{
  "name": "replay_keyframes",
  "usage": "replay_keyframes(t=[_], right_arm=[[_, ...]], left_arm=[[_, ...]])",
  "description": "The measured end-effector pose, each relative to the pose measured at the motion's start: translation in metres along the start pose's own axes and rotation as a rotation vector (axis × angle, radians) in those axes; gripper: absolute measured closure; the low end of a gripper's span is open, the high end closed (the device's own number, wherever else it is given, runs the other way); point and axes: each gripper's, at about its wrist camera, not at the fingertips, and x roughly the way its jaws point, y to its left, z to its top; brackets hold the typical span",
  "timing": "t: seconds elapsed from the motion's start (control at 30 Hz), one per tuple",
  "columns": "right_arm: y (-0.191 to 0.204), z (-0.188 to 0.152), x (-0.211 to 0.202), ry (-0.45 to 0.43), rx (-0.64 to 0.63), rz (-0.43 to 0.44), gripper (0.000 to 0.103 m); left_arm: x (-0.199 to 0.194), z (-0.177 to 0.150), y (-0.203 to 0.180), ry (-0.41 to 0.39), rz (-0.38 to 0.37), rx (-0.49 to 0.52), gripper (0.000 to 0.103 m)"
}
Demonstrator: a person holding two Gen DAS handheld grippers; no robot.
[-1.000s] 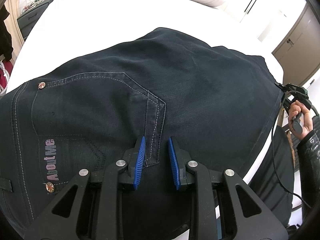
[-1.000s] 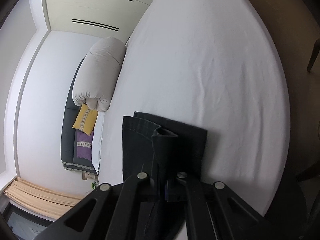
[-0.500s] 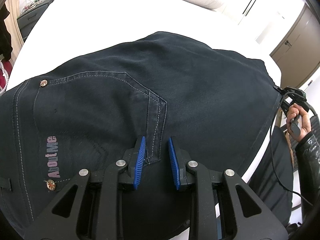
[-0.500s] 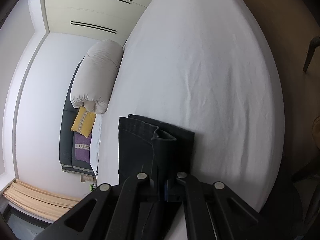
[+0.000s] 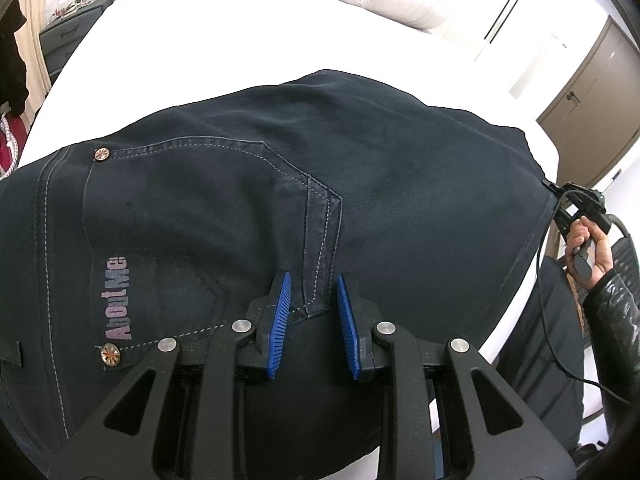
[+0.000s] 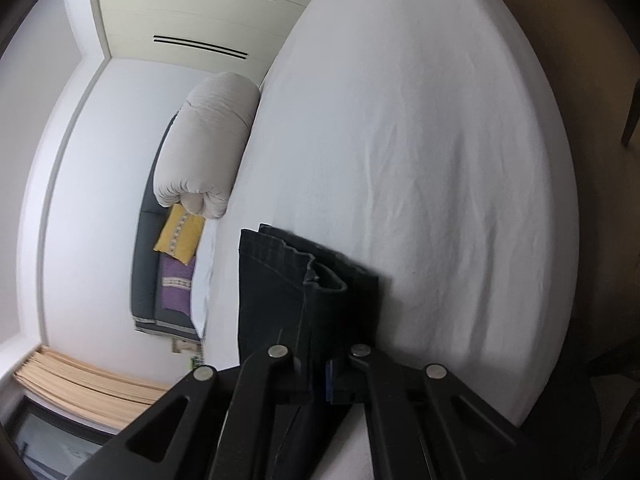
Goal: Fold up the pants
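Observation:
Dark navy jeans [image 5: 380, 184] lie spread on a white bed [image 5: 192, 44], back pocket with an "AboutMe" label up. My left gripper [image 5: 312, 304] is open, its blue pads astride the pocket's lower corner and seam, right above the cloth. My right gripper [image 6: 320, 376] is shut on the hem end of the jeans [image 6: 296, 280], which stands up out of the jaws over the bed [image 6: 440, 160]. In the left wrist view the right gripper [image 5: 576, 208] sits at the far right edge of the jeans, held by a hand.
A rolled beige duvet [image 6: 208, 144] lies at the head of the bed, with yellow and purple cushions [image 6: 178, 236] beside it. White wardrobe doors [image 6: 192, 12] stand behind. A dresser [image 5: 64, 36] stands left of the bed. The bed edge drops off at the right.
The left gripper stays open over the pocket corner, almost still. The right gripper has shifted slightly with the hem, which now leans and blurs a little.

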Motion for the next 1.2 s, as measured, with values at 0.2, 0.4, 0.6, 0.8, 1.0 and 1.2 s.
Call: replay_keyframes(t=[0.2,0.4,0.6,0.8,1.0,1.2], right_arm=[[-0.010,0.003,0.000,0.021,0.069,0.047,0.101],[0.002,0.011,-0.067,-0.180,0.024,-0.020,0.055],[0.082,-0.047,-0.062,0.166,-0.219,0.132,0.064],[0.089,-0.161,-0.025,0.573,-0.142,0.194,0.064],[0.072,-0.184,-0.023,0.641,-0.045,0.169,0.064],[0.065,-0.195,-0.018,0.670,0.015,0.137,0.051]], left_arm=[[-0.003,-0.005,0.003,-0.007,0.001,-0.005,0.080],[-0.004,-0.009,0.005,-0.017,0.003,-0.020,0.080],[-0.002,-0.010,-0.001,-0.022,0.031,-0.018,0.080],[-0.002,-0.006,-0.004,-0.012,0.027,-0.026,0.080],[-0.004,-0.006,-0.001,-0.020,0.018,-0.046,0.080],[-0.006,-0.008,0.002,-0.023,0.017,-0.050,0.080]])
